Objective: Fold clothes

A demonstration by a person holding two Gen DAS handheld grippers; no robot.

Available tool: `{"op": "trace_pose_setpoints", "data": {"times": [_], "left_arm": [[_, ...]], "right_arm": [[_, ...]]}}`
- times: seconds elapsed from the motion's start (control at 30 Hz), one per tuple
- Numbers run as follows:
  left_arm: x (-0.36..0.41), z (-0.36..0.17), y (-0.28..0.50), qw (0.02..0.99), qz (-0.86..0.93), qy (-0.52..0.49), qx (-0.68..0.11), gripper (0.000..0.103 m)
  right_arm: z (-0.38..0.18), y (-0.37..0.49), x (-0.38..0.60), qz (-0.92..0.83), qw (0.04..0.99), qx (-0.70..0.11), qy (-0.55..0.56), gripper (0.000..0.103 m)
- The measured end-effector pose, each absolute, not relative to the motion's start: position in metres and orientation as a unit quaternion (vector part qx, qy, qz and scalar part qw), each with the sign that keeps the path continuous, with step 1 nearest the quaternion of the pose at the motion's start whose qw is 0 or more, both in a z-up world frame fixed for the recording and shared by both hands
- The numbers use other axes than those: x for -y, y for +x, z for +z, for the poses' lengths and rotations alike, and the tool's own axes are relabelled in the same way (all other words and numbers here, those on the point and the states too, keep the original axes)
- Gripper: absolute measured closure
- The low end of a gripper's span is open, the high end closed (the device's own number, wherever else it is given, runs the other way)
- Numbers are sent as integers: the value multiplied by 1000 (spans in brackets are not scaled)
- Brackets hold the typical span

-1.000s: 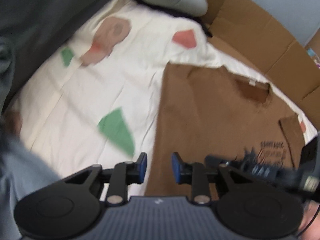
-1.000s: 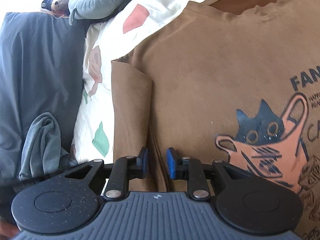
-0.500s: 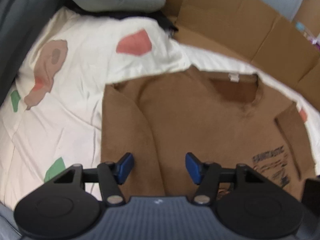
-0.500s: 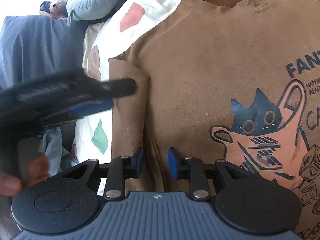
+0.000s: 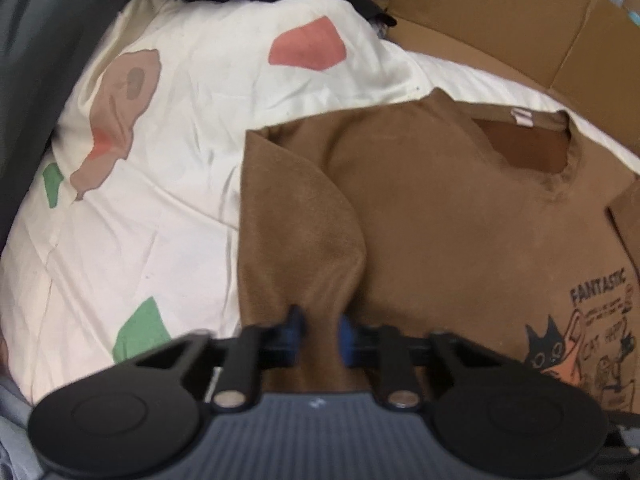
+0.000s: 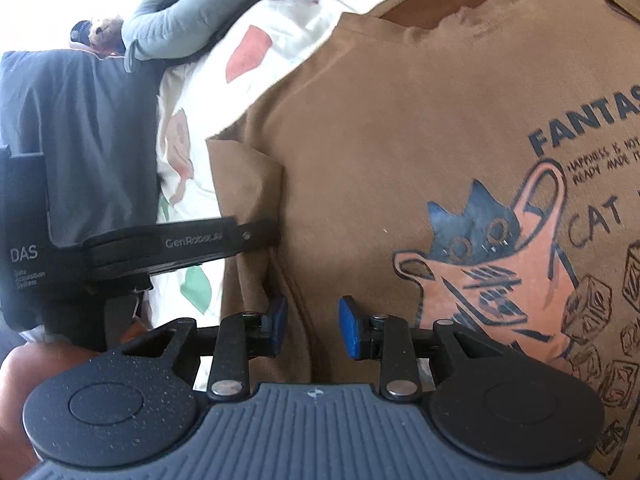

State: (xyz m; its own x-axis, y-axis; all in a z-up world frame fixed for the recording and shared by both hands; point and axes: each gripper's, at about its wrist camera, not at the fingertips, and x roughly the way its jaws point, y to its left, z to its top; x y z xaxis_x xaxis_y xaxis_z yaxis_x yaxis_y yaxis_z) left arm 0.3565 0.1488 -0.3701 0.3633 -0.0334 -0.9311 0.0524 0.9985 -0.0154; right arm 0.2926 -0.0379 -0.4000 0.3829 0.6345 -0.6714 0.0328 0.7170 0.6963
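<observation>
Left gripper [image 5: 320, 330] closing on the folded sleeve [image 5: 296, 232] of the brown T-shirt [image 5: 460, 216].

Sleeve cloth bunches between its jaws; right gripper [image 6: 312, 326] hovers parted over the chest. The shirt lies flat on a patterned sheet [image 5: 160, 184]. Soft, light and limp, it's best pinched at edges. Beyond, cardboard [image 5: 500, 24] and pillows hem the room.

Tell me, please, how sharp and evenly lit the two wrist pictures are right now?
Left wrist view: soft throughout, the closing left gripper smeared by motion around a fold of the brown shirt, lighting dim and even. Right wrist view: crisp on the shirt's cat print and the right gripper, but the top left corner is blown out white, and straight edges bow near the rim.
</observation>
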Motion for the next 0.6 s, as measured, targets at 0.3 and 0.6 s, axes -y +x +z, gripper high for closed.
{"op": "trace_pose_setpoints", "data": {"times": [0.3, 0.6], "left_arm": [[-182, -344, 343, 844, -15, -48, -534, 95], [-204, -352, 335, 845, 2, -73, -530, 95]], "right_arm": [[-394, 304, 17, 220, 772, -500, 324, 70], [-394, 333, -4, 238, 789, -488, 286, 65]]}}
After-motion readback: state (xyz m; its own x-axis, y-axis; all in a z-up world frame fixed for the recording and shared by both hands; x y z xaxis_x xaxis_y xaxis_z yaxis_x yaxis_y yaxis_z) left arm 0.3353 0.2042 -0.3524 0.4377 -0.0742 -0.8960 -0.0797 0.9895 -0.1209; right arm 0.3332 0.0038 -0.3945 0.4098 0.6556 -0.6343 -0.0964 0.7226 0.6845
